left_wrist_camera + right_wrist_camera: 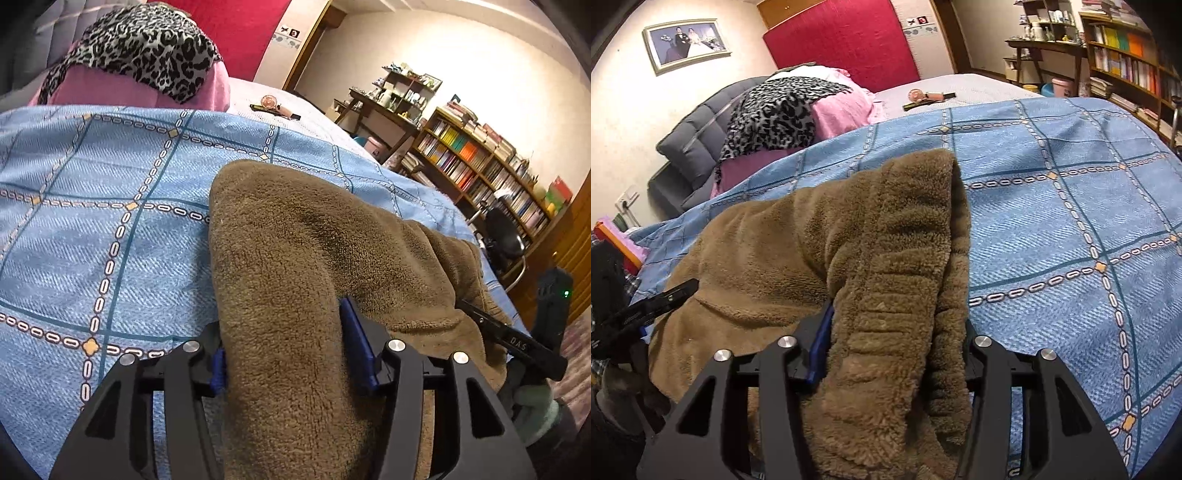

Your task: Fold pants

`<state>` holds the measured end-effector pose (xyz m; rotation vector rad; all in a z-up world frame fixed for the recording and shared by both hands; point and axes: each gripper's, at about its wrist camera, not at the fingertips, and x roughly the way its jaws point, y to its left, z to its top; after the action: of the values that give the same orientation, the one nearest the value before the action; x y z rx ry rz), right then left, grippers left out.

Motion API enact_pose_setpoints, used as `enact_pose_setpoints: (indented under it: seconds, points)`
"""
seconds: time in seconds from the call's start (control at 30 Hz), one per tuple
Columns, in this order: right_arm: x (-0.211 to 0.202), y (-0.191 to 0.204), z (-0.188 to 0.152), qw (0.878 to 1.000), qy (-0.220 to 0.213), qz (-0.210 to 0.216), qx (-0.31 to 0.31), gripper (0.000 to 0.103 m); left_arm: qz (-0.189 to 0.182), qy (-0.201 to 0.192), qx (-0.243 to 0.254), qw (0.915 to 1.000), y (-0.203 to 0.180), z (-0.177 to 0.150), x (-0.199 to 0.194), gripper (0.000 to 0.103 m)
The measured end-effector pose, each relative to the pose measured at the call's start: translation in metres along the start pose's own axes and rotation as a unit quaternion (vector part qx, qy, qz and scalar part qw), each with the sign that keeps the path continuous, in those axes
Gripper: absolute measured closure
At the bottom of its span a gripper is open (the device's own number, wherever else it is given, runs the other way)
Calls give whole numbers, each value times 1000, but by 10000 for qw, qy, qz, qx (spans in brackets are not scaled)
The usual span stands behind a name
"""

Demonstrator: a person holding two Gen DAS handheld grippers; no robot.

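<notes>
Brown fleece pants (295,240) lie on the blue checked bedspread (110,184). In the left wrist view a folded leg end runs away from me, and my left gripper (284,339) straddles it with its blue pads standing slightly off the fleece. Further right in that view, my right gripper's finger (517,332) reaches onto the pants. In the right wrist view the ribbed waistband of the pants (886,314) is bunched thick between the fingers of my right gripper (897,325), which press on it. The left gripper (657,299) shows at the left edge.
A leopard-print cloth (775,107) lies on a pink pile by the grey headboard (694,147). Small items (273,103) rest on the far white sheet. A bookshelf (480,166) and a chair (502,236) stand beyond the bed's right edge.
</notes>
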<state>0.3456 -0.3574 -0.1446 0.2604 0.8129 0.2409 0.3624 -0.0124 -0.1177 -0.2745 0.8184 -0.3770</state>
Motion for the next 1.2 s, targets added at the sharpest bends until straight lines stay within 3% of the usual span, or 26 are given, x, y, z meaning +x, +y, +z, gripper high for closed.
enact_pose_setpoints:
  seconds: [0.3,0.43,0.53,1.0,1.2]
  points:
    - [-4,4,-4,9990,-120,-415,-143,38,499,-27,377,9980,-12,-2,2,40]
    - [-11,2,-6,9989,-188,-423,-28,38,845,-94,535,9949,-16,-1,1,25]
    - [-15,-1,-8,9989,-194,-428,49,38,1043,-132,675,9922,-20,-1,-3,22]
    - [-35,-8,-17,9967,-375,-624,356,37,1520,-249,1266,9799,-41,-8,-20,22]
    - [-15,-21,-19,9955,-129,-828,437,28,1607,-189,1293,9783,-43,-15,-24,22]
